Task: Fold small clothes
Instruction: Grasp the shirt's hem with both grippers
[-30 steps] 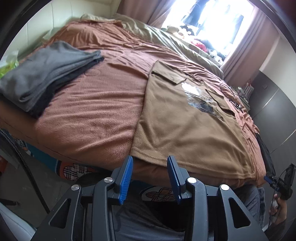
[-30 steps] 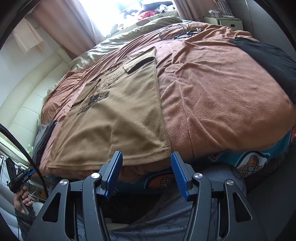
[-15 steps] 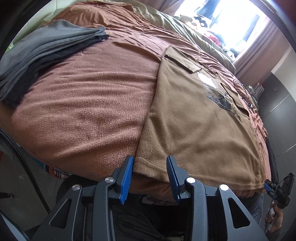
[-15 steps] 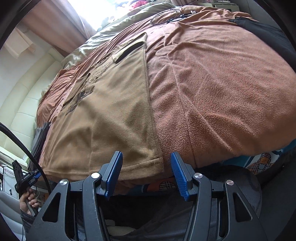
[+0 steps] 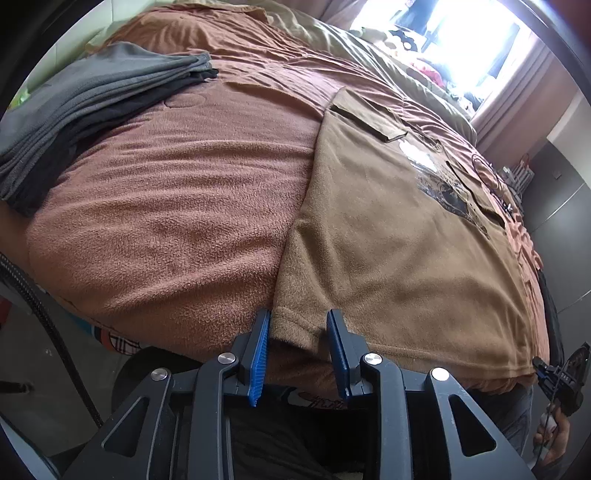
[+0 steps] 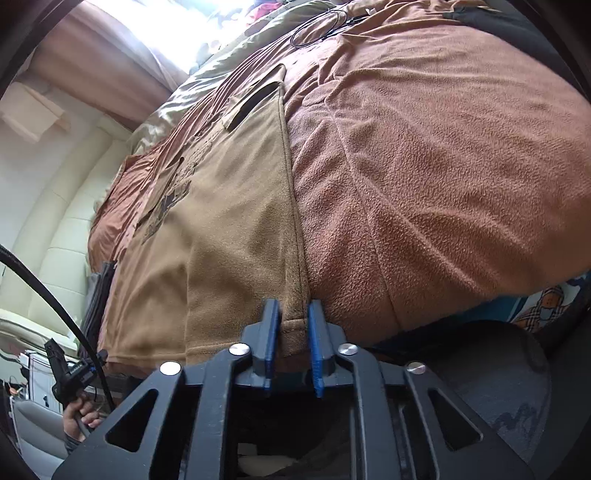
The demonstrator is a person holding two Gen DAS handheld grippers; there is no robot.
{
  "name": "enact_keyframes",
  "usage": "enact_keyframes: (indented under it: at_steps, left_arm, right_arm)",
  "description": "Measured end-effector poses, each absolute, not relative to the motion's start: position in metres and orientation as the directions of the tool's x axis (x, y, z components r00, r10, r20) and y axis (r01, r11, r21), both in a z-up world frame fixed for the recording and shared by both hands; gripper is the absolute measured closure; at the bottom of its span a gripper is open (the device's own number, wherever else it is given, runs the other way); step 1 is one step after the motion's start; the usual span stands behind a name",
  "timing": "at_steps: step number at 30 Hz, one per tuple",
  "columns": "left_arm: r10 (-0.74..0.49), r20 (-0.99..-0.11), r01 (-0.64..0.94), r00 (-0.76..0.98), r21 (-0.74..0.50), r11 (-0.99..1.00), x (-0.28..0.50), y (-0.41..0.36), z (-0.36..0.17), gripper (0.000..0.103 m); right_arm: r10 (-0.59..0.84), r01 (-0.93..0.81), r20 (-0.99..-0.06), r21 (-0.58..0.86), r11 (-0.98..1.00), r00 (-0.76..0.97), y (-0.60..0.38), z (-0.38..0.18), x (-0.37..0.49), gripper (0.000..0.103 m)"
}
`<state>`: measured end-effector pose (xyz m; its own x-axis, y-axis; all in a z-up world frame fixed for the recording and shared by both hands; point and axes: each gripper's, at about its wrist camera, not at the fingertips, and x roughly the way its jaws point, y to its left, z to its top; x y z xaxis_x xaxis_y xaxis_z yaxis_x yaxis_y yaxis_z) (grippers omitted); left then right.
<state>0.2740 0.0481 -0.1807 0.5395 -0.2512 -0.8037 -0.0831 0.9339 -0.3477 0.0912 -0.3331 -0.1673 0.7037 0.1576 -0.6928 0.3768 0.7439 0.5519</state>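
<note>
Spread flat on the bed's rust fleece blanket (image 5: 177,206), the tan T-shirt (image 5: 388,236) is being seized by its hem corners, right gripper (image 6: 291,328) clenching on one, left gripper (image 5: 299,343) closing around the other; lifting both together looks next.

A rust-brown fleece blanket (image 5: 177,206) covered the bed, with a black cable (image 6: 317,26) lying coiled near the bright window (image 5: 469,40).

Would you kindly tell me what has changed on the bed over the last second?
Both grippers came down to the tan T-shirt's near hem. The right gripper closed on its corner; the left gripper is closing around the other corner. The folded grey clothes and rust fleece blanket stayed put.
</note>
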Motion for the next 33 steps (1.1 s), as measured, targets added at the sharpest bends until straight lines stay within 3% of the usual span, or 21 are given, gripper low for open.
enact_keyframes:
  at_steps: [10, 30, 32, 33]
  left_arm:
    - [-0.265, -0.770, -0.091, 0.581, -0.384, 0.919, 0.268, 0.059, -0.165, 0.071]
    - [-0.334, -0.751, -0.147, 0.569, -0.493, 0.857, 0.280, 0.055, -0.193, 0.071]
    - [-0.329, -0.750, -0.159, 0.574, -0.497, 0.853, 0.281, 0.054, -0.195, 0.081]
    - [-0.326, -0.756, -0.164, 0.568, -0.492, 0.855, 0.282, 0.054, -0.196, 0.097]
  right_arm:
    - [0.069, 0.370, -0.625, 0.544, 0.753, 0.778, -0.347, -0.136, 0.067, 0.100]
    - [0.027, 0.414, -0.660, 0.502, 0.759, 0.750, -0.352, -0.132, 0.076, 0.100]
    - [0.027, 0.416, -0.661, 0.502, 0.758, 0.750, -0.352, -0.132, 0.076, 0.100]
    - [0.028, 0.415, -0.661, 0.503, 0.758, 0.750, -0.352, -0.132, 0.077, 0.100]
